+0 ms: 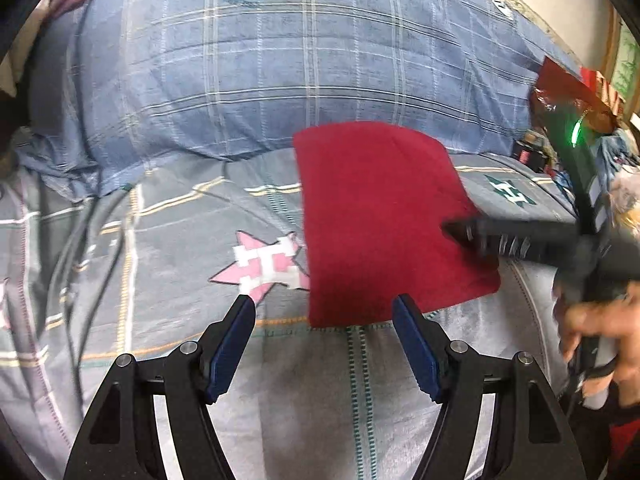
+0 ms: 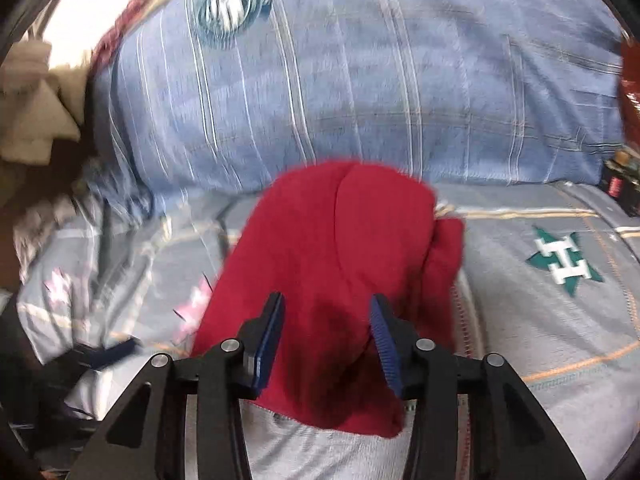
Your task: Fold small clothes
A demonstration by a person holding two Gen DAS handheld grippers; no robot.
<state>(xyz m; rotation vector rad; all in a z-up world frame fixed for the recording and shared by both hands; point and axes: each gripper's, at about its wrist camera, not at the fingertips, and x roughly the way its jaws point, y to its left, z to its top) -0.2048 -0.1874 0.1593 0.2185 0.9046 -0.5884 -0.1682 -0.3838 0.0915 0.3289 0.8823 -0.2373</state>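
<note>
A small dark red cloth point(image 1: 384, 220) lies folded flat as a rough rectangle on the grey-blue bed sheet point(image 1: 180, 240). My left gripper point(image 1: 324, 308) is open and empty, just short of the cloth's near edge. My right gripper point(image 1: 456, 230) reaches in from the right over the cloth's right side. In the right wrist view the right gripper point(image 2: 328, 308) is open, its fingers straddling the red cloth point(image 2: 332, 248) from above, with nothing clamped between them. The cloth shows a folded layer on top there.
A large blue plaid pillow point(image 1: 280, 72) lies behind the cloth. A pink star print point(image 1: 268, 268) is on the sheet left of the cloth, a green star print point(image 2: 564, 262) to the right. Cables point(image 1: 80, 240) run at left. Red packaging point(image 1: 568, 96) sits at right.
</note>
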